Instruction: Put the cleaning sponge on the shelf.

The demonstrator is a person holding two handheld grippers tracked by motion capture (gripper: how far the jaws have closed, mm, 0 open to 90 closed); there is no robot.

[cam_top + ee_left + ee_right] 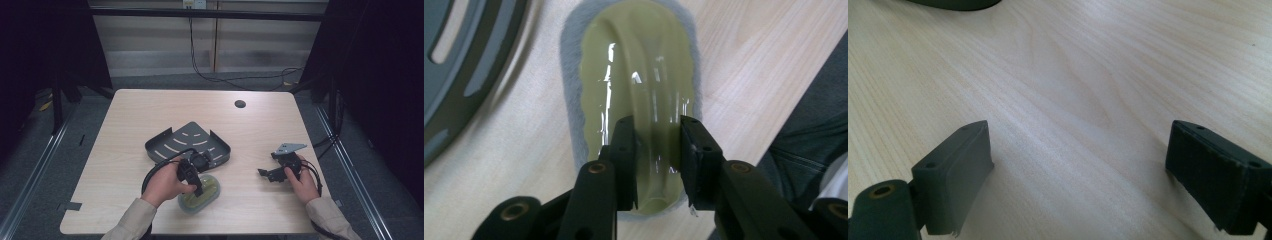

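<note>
Left gripper lowered over a pale green brush with a grey fuzzy edge, jaws set on either side of its raised glossy handle and closed against it. Brush lying flat on the wooden table, near the front edge, just in front of a dark grey slotted tray. Right gripper held low over bare wood well to the right of the brush, jaws spread wide apart with nothing between them. Left hand wrapped around the gripper body.
</note>
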